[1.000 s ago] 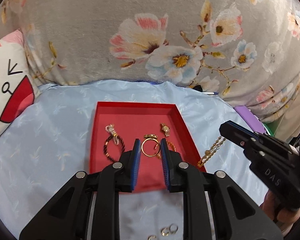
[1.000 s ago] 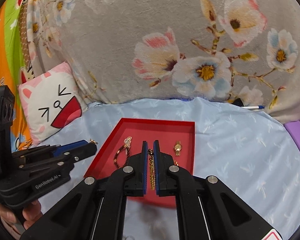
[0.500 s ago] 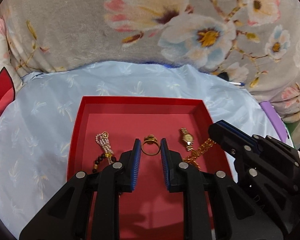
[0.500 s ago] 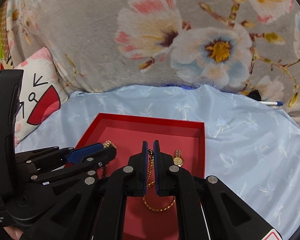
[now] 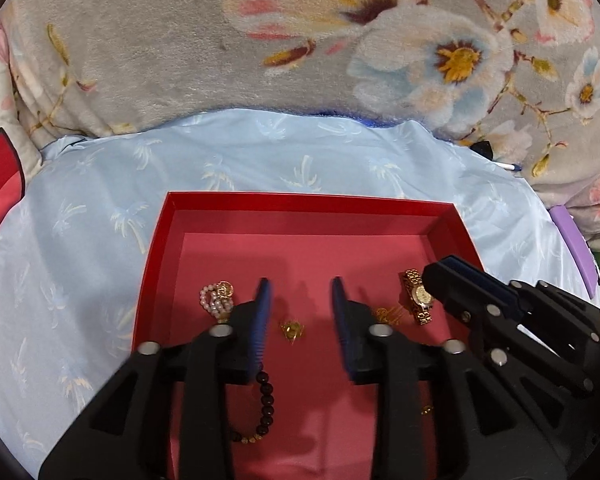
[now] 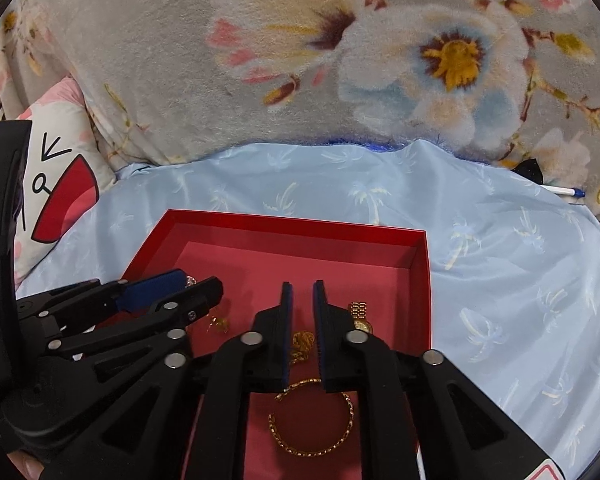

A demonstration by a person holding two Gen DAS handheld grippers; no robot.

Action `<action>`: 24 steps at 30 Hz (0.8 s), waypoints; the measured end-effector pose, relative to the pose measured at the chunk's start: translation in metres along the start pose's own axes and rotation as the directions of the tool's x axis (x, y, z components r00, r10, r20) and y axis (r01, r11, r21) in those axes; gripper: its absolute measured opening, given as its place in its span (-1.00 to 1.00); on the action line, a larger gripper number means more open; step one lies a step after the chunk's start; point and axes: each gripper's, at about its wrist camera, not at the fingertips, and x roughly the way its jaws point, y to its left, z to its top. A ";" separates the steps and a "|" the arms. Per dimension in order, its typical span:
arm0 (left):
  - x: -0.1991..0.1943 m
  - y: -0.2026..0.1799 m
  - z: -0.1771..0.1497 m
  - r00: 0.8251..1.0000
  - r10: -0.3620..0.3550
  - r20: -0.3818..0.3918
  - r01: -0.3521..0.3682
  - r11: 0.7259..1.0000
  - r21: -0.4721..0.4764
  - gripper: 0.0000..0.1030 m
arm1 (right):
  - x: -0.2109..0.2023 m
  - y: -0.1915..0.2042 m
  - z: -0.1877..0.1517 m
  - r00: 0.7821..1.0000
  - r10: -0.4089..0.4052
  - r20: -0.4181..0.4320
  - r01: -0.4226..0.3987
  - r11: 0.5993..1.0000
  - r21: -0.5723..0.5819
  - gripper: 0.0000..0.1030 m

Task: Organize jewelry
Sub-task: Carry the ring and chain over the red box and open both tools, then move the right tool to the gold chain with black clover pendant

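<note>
**Kid:** Jewelry is all in the red tray (image 5: 168, 240). The tray sits on a light blue cloth (image 5: 80, 216) with little palm trees on it.

**Friend:** What is in the tray?

**Kid:** A gold ring (image 5: 293, 330) lies flat on the pink floor of the tray. A pearl bracelet (image 5: 216, 300) is on its left side. A string of dark beads (image 5: 266, 396) goes under the left tong finger. A gold watch (image 5: 418, 296) is on the right side. A gold chain (image 6: 312, 420) lies in a loop near the front.

**Friend:** What are the tongs doing?

**Kid:** The left tongs (image 5: 300, 312) hang over the ring. Their jaws are opening, partly apart now. The ring is in the gap, but the blue pads do not touch it. It lies on the tray floor.

**Friend:** And the other one?

**Kid:** The right tongs (image 6: 300, 312) are opening too, but only a little. A bunched bit of the chain shows in the thin gap. The pads do not squeeze it. The rest of the chain rests on the tray.

**Friend:** What is behind the tray?

**Kid:** A fuzzy gray blanket (image 5: 180, 60) with big flowers. A white pillow (image 6: 60, 168) with a cartoon face is on the left. A pen (image 6: 564, 191) lies on the cloth far to the right.
</note>
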 end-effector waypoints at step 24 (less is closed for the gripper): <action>-0.140 0.012 -0.176 0.998 -0.001 0.059 0.002 1.000 -0.017 0.14 | -0.186 0.021 -0.202 0.995 0.102 0.013 -0.102 0.991 0.088 -0.23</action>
